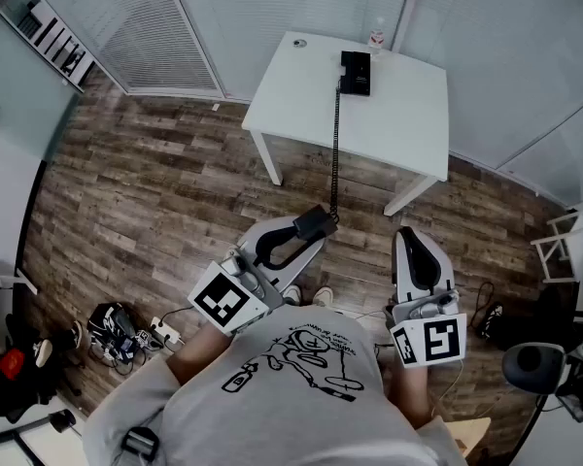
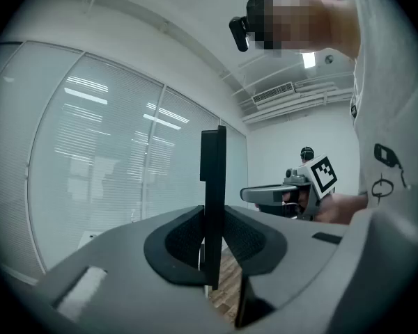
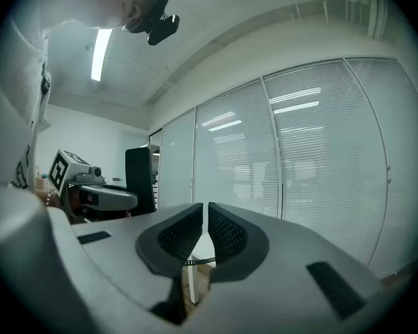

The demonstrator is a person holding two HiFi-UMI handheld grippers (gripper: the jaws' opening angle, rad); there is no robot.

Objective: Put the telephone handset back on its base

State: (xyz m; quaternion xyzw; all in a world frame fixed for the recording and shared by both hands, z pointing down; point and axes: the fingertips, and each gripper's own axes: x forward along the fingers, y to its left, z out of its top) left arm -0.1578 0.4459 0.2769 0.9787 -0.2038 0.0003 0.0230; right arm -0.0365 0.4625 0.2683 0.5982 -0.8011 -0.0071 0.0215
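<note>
1. The left gripper (image 2: 212, 236) is clenched on the handset (image 2: 213, 179), a flat black slab standing edge-on between the ribbed dark pads.
2. The right gripper (image 3: 204, 232) is pinched nearly together with nothing between its pads. Its smooth grey shells are held beside the left one, apart from it.
3. A black coiled cord (image 1: 335, 153) stretches from the handset to the base (image 1: 356, 73), a dark rectangular box near the far edge of the white square table (image 1: 301, 95).
4. Bare tabletop lies either side of the base, and wood-plank floor (image 1: 155, 192) lies between the person and the table. Slatted blinds (image 1: 155, 27) stand close behind the table.
</note>
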